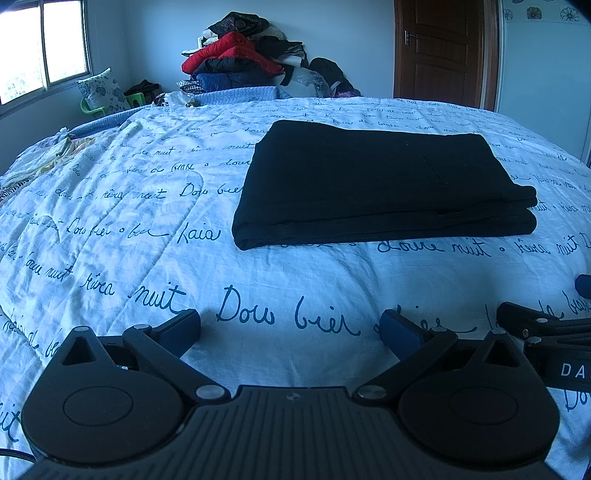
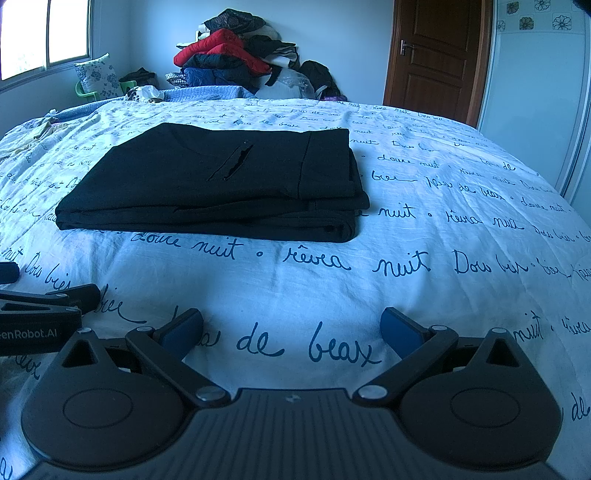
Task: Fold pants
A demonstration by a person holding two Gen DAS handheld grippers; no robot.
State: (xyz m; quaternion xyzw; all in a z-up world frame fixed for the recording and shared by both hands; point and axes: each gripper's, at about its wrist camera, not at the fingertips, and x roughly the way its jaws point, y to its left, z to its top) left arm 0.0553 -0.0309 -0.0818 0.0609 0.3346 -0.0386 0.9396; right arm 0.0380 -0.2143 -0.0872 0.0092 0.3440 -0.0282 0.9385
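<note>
window [image 1: 40, 48] left | wooden door [image 1: 439, 51] right | pale walls [image 1: 332, 33]

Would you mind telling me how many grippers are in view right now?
2. The left gripper hovers open over the bedspread, short of the folded black pants; the right gripper hovers open beside it, on its right. Neither touches the pants.

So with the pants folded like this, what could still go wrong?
1. The black pants show uneven stacked layers at their right edge; any nudge might splay them.
2. Both tools, left and right, hang open low over the bedspread; closing might pinch the fabric and drag the fold.
</note>
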